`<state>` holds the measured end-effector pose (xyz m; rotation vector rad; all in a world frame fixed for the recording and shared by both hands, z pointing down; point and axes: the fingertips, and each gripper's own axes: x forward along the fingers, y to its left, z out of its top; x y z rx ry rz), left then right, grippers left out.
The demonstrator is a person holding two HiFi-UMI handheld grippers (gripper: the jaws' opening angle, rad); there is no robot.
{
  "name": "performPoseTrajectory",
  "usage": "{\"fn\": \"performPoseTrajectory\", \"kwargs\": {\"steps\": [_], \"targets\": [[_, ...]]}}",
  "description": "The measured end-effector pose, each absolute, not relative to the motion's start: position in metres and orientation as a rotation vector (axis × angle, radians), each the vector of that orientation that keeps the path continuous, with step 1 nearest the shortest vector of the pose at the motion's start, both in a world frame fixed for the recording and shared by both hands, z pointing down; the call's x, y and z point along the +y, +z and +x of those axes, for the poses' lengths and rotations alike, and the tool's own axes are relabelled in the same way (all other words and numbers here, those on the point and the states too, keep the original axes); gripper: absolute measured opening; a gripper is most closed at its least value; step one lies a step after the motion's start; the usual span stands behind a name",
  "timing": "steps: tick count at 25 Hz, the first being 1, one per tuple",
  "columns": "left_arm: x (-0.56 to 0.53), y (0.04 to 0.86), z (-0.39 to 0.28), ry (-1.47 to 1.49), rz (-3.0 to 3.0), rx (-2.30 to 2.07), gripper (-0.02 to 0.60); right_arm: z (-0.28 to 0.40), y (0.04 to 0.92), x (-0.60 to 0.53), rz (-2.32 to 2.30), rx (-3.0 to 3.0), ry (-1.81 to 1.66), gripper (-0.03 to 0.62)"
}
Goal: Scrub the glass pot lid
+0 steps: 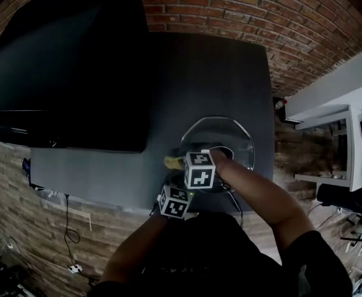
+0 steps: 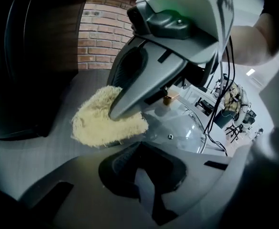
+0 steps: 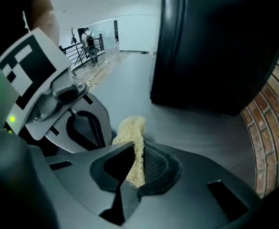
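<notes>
Dark bench (image 1: 106, 166), brick wall (image 1: 230, 5) beyond. Flat glass pot lid (image 1: 227, 135), knob (image 2: 170, 98) up. Yellow scrub pad (image 2: 101, 123) clamped in right hand-held gripper (image 3: 137, 149); lid rim in left hand-held gripper (image 2: 144, 151).

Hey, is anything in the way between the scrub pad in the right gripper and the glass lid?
Nothing visible does. The right gripper is shut on the scrub pad, and the pad sits right at the glass lid's edge, clear of the knob.
</notes>
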<state>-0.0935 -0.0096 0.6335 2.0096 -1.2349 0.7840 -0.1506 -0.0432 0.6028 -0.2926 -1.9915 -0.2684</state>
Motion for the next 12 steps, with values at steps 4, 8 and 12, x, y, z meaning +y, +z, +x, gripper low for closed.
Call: {"fn": "performPoseTrajectory", "kwargs": {"steps": [4, 8, 12], "targets": [[-0.008, 0.636, -0.096, 0.776, 2.005, -1.236, 0.034, -0.152, 0.619, -0.034, -0.371, -1.907, -0.369, 0.049], [-0.008, 0.636, -0.097, 0.77, 2.008, -1.241, 0.034, -0.156, 0.629, -0.039, -0.374, -1.855, -0.394, 0.049], [-0.01, 0.633, -0.099, 0.762, 2.017, -1.245, 0.034, -0.16, 0.632, -0.047, -0.345, -1.823, -0.368, 0.049]]}}
